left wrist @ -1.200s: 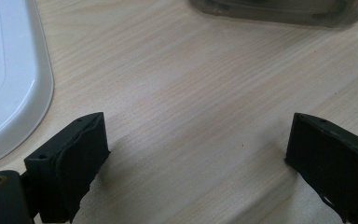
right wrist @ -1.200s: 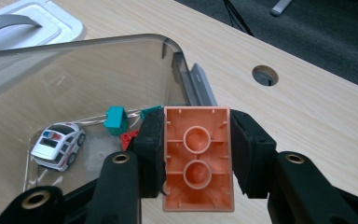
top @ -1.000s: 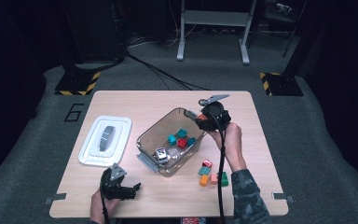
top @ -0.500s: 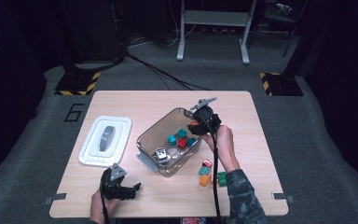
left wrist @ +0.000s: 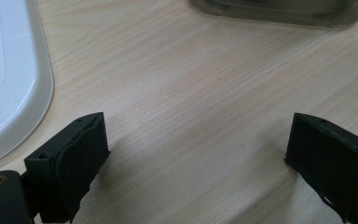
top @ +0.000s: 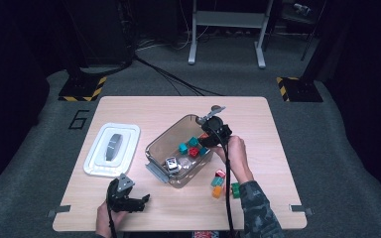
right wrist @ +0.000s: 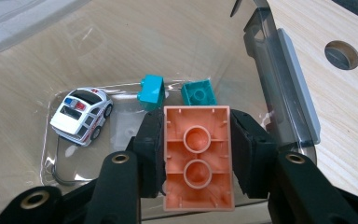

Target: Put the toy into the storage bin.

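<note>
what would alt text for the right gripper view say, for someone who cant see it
The right gripper is shut on an orange building brick, hollow underside facing the camera, above a clear plastic bin on a wooden table. Below in the bin lie a white toy police car and two teal bricks.

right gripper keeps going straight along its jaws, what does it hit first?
Probably the clear plastic bin's floor. The right gripper, shut on the orange two-stud building block, points down into the bin, with the teal blocks and white toy police car just beyond; depth is unclear.
</note>
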`<action>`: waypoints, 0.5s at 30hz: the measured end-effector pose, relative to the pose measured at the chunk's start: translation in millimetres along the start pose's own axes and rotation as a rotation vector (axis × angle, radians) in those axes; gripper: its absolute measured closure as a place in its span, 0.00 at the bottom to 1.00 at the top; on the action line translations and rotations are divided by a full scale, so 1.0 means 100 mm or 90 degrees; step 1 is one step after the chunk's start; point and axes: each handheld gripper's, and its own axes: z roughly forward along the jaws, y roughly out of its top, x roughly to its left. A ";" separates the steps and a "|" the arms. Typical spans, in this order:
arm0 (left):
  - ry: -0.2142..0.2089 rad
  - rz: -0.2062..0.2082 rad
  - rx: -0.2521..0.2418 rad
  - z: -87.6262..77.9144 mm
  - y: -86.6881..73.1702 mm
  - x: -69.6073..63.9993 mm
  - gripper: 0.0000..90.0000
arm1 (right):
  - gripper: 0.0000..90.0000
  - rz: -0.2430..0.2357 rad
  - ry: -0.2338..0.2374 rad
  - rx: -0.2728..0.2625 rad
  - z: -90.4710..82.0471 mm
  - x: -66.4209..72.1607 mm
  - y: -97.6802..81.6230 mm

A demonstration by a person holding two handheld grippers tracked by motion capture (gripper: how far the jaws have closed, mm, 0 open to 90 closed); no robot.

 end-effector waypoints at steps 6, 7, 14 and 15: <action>0.000 0.000 0.000 0.00 0.00 0.00 0.06 | 0.64 0.002 0.001 0.013 0.04 0.04 -0.01; 0.000 0.000 0.000 0.00 0.00 0.00 0.06 | 0.64 -0.006 0.006 0.014 0.04 0.03 -0.01; 0.000 0.000 0.000 0.00 0.00 0.00 0.06 | 0.47 0.000 -0.001 0.015 0.02 0.02 -0.03; 0.000 0.000 0.000 0.00 0.00 0.00 0.06 | 0.42 0.004 -0.001 0.005 -0.01 0.01 -0.04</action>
